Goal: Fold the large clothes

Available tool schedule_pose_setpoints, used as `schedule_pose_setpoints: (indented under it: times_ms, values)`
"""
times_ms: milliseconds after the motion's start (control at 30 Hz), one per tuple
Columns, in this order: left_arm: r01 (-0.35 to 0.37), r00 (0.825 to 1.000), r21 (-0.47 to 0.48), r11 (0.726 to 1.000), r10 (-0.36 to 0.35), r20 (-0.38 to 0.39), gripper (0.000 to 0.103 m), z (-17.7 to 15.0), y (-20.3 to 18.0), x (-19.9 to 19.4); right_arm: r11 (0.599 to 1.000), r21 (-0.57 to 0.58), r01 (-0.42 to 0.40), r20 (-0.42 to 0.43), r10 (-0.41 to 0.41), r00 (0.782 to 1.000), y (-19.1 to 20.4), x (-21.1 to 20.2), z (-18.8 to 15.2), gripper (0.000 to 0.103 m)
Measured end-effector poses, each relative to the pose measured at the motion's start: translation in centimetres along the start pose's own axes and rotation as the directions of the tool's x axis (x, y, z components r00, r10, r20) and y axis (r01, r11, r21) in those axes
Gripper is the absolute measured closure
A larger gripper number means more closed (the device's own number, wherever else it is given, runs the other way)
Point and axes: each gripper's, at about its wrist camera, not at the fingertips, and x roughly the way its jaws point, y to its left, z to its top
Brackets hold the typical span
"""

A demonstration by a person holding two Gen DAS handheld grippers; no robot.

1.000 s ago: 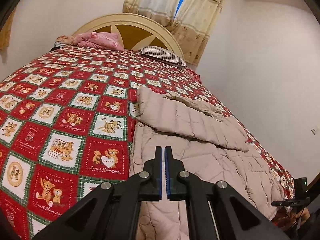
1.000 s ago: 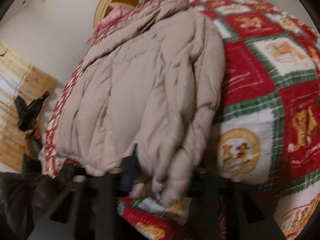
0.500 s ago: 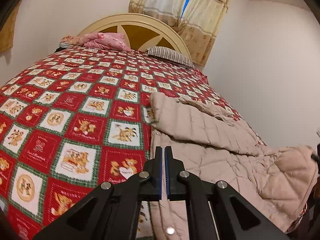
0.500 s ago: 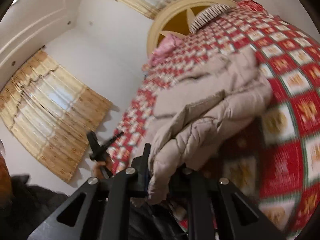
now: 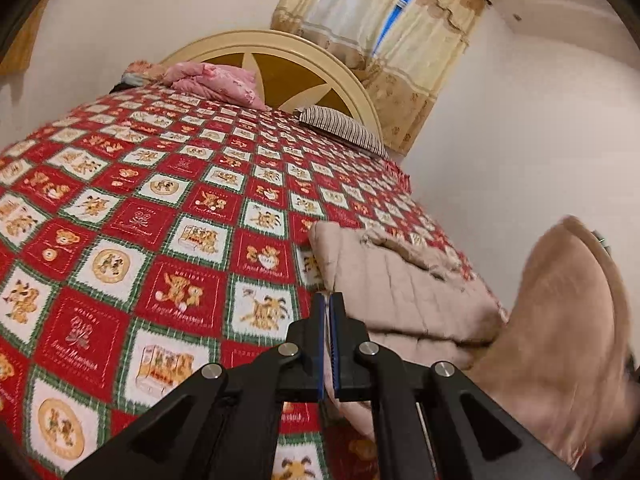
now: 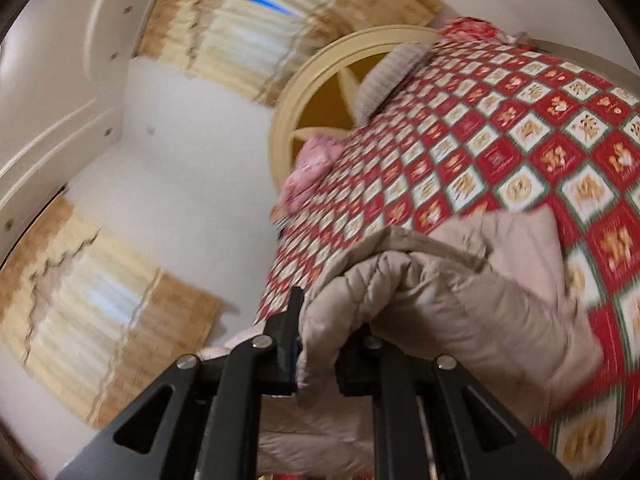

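Observation:
A beige quilted jacket [image 5: 396, 296] lies on the right side of the bed. Its lower part [image 5: 560, 344] is lifted high at the right in the left wrist view. My left gripper [image 5: 329, 320] is shut, empty, and hovers over the bedspread just left of the jacket's edge. My right gripper [image 6: 316, 344] is shut on a thick fold of the jacket [image 6: 420, 296] and holds it up above the bed. The far finger is hidden by the fabric.
The red, green and white teddy-bear bedspread [image 5: 132, 216] covers the bed. A pink bundle [image 5: 216, 80] and a striped pillow [image 5: 340, 128] lie by the cream headboard [image 5: 280, 48]. White wall [image 5: 520, 140] runs along the bed's right edge. Curtains [image 6: 100, 312] hang behind.
My right gripper has lifted the jacket's lower end off the bed and carried it up toward the headboard. My left gripper stayed shut and shifted left, off the jacket.

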Motion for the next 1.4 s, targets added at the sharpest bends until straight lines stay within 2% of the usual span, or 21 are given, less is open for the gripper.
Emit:
schedule_pose_setpoints:
  times_ms: [200, 300, 367, 467, 567, 633, 733, 800, 867, 933, 967, 1000, 1033, 1067, 1100, 1167, 1200, 1233, 1267, 1367, 1400]
  values:
    - [0.003, 1.000, 0.020, 1.000, -0.003, 0.020, 0.101, 3.1, -1.3, 3.2, 0.987, 0.077, 0.143, 0.094, -0.150, 0.984, -7.3, 6.9, 5.1, 0.088]
    - [0.007, 0.999, 0.077, 0.997, -0.010, 0.037, 0.101, 4.5, -3.5, 5.2, 0.967, 0.115, 0.227, 0.103, -0.239, 0.966, -11.7, 9.7, 5.4, 0.088]
    - [0.042, 0.999, 0.127, 0.991, -0.045, 0.028, 0.101, 5.5, -6.0, 7.4, 0.948, 0.131, 0.288, 0.098, -0.302, 0.948, -14.3, 11.0, 4.7, 0.088]
    - [0.102, 0.995, 0.208, 0.973, -0.100, -0.018, 0.101, 6.7, -10.5, 11.9, 0.933, 0.062, 0.356, 0.114, -0.361, 0.926, -15.4, 11.8, 3.6, 0.088]
    - [0.103, 0.994, 0.253, 0.962, -0.089, -0.065, 0.101, 7.7, -14.1, 17.0, 0.929, 0.027, 0.369, 0.136, -0.369, 0.919, -15.3, 11.8, 3.0, 0.087]
    - [0.089, 0.991, 0.264, 0.960, -0.060, -0.117, 0.101, 8.1, -16.2, 20.9, 0.932, 0.021, 0.362, 0.107, -0.362, 0.926, -14.4, 11.5, 3.2, 0.082]
    - [0.087, 0.983, 0.304, 0.949, -0.032, -0.182, 0.101, 8.0, -17.8, 25.1, 0.968, 0.006, 0.250, 0.118, -0.249, 0.961, -11.8, 8.8, 4.2, 0.062]
    - [0.058, 0.983, 0.352, 0.934, 0.007, -0.181, 0.101, 7.5, -18.2, 26.8, 0.972, -0.042, 0.230, 0.206, -0.217, 0.954, -9.6, 6.0, 4.2, 0.025]
    - [0.009, 0.983, 0.359, 0.933, 0.058, -0.176, 0.101, 7.1, -17.6, 28.8, 0.965, -0.118, 0.236, 0.319, -0.188, 0.929, -6.9, 2.7, 3.6, 0.011]
    - [-0.014, 0.976, 0.305, 0.952, 0.079, -0.201, 0.101, 6.8, -16.7, 30.6, 0.938, -0.214, 0.272, 0.309, -0.199, 0.930, -4.7, 2.2, 3.2, 0.013]
    - [-0.022, 0.972, 0.267, 0.963, 0.083, -0.218, 0.101, 6.6, -16.1, 31.5, 0.893, -0.288, 0.345, 0.261, -0.273, 0.926, -3.6, 3.4, 3.0, 0.026]
    - [-0.034, 0.968, 0.234, 0.972, 0.091, -0.235, 0.101, 6.3, -15.5, 32.1, 0.808, -0.379, 0.451, 0.231, -0.389, 0.892, -2.7, 5.3, 2.5, 0.049]
    - [-0.041, 0.964, 0.205, 0.978, 0.093, -0.251, 0.101, 6.0, -14.9, 32.7, 0.706, -0.463, 0.537, 0.223, -0.494, 0.841, -2.2, 7.2, 1.9, 0.059]
    - [-0.040, 0.962, 0.190, 0.981, 0.090, -0.259, 0.101, 5.7, -14.4, 33.2, 0.639, -0.527, 0.560, 0.202, -0.546, 0.813, -2.3, 9.4, 1.1, 0.070]
    - [-0.043, 0.961, 0.189, 0.981, 0.092, -0.261, 0.101, 5.4, -14.5, 33.6, 0.642, -0.539, 0.545, 0.173, -0.549, 0.818, -2.9, 10.6, 0.8, 0.071]
    - [-0.044, 0.963, 0.201, 0.979, 0.095, -0.252, 0.101, 4.7, -14.5, 34.1, 0.686, -0.522, 0.508, 0.100, -0.542, 0.835, -4.8, 13.1, 0.2, 0.071]
    - [-0.041, 0.964, 0.207, 0.977, 0.094, -0.249, 0.101, 4.4, -14.5, 34.3, 0.677, -0.527, 0.514, 0.082, -0.562, 0.823, -6.0, 14.5, -0.3, 0.072]
    - [-0.032, 0.964, 0.206, 0.978, 0.085, -0.253, 0.101, 4.1, -14.3, 34.5, 0.649, -0.534, 0.542, 0.084, -0.598, 0.797, -7.3, 15.7, -1.0, 0.073]
    - [-0.010, 0.965, 0.192, 0.981, 0.060, -0.256, 0.101, 4.0, -14.0, 34.8, 0.639, -0.535, 0.552, 0.087, -0.608, 0.789, -8.5, 16.2, -1.6, 0.072]
    - [0.042, 0.967, 0.141, 0.989, -0.005, -0.254, 0.101, 3.9, -13.2, 35.3, 0.713, -0.466, 0.524, 0.126, -0.533, 0.837, -10.4, 14.9, -1.9, 0.073]
    - [0.057, 0.967, 0.119, 0.991, -0.026, -0.253, 0.101, 3.8, -12.8, 35.5, 0.727, -0.450, 0.519, 0.127, -0.523, 0.843, -10.7, 14.6, -1.8, 0.073]
